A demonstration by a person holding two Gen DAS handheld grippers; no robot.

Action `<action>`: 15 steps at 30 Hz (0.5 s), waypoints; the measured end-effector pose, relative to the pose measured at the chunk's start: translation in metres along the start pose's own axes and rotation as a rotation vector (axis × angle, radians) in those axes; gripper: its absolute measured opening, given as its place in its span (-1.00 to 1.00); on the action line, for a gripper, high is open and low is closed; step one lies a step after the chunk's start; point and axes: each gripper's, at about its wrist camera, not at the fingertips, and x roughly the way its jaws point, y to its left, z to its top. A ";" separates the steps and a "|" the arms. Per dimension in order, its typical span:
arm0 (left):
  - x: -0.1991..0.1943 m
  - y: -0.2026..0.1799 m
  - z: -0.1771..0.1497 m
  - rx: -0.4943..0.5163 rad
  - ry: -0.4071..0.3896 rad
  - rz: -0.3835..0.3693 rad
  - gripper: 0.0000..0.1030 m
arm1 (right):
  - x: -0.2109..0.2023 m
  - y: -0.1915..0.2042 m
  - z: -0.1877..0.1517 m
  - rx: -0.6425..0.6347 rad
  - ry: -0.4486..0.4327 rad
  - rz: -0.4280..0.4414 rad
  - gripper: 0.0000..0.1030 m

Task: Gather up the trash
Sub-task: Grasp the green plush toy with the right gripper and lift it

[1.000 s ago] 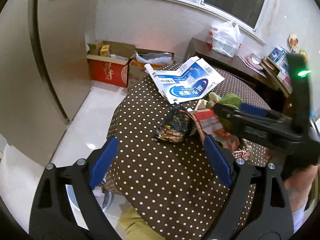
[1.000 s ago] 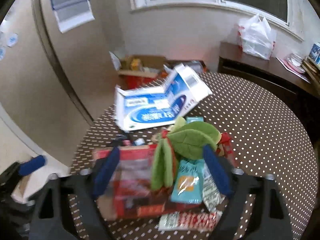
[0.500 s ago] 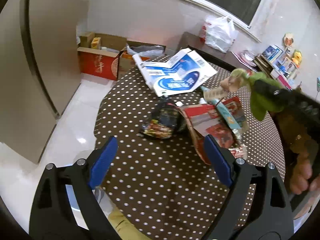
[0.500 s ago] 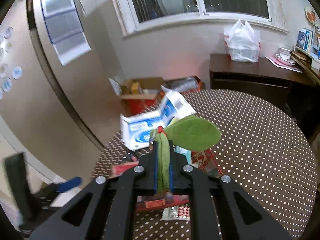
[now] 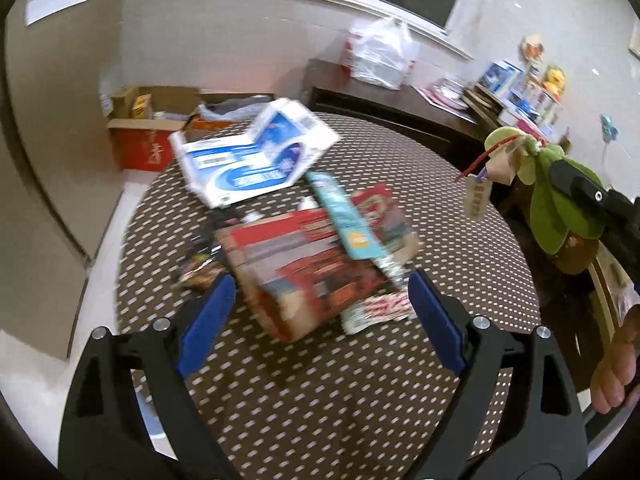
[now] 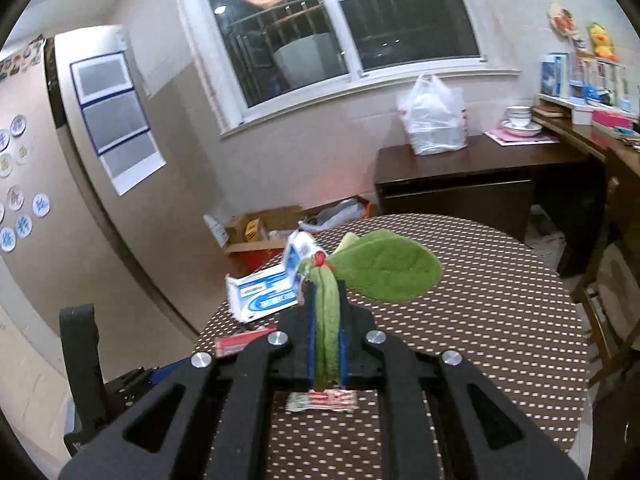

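My right gripper (image 6: 326, 332) is shut on a green leaf-shaped fabric ornament (image 6: 384, 270) and holds it high above the round polka-dot table (image 6: 480, 320). The ornament also shows in the left wrist view (image 5: 548, 200), with a brown tag hanging from it, at the right. My left gripper (image 5: 320, 312) is open and empty above the table's near side. Between its fingers lie a red flattened box (image 5: 304, 264), a teal wrapper (image 5: 348, 216) and a red-white wrapper (image 5: 380, 308). A blue-white flattened carton (image 5: 252, 156) lies farther back. A dark snack bag (image 5: 200, 268) lies at the left.
Cardboard boxes (image 5: 148, 128) stand on the floor beyond the table. A dark sideboard (image 6: 460, 176) with a white plastic bag (image 6: 434, 116) stands under the window. Shelves with small items (image 6: 580, 80) are at the right. A wall with posters (image 6: 116, 120) is at the left.
My right gripper has lifted the green ornament higher and to the right, away from the pile. My left gripper has moved forward over the red box and wrappers.
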 end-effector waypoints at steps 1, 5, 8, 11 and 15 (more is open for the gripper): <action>0.005 -0.004 0.002 0.007 0.007 0.002 0.69 | -0.001 -0.005 -0.001 0.004 0.000 -0.006 -0.83; 0.026 -0.020 0.014 0.040 0.017 0.025 0.69 | 0.006 -0.023 -0.003 -0.009 0.009 -0.050 -0.83; 0.051 -0.034 0.024 0.102 0.048 0.044 0.68 | 0.021 -0.036 -0.005 -0.016 0.036 -0.077 -0.83; 0.080 -0.043 0.035 0.114 0.085 0.075 0.55 | 0.035 -0.046 -0.008 -0.005 0.064 -0.087 -0.83; 0.103 -0.044 0.038 0.135 0.139 0.107 0.22 | 0.050 -0.055 -0.014 0.001 0.095 -0.122 -0.83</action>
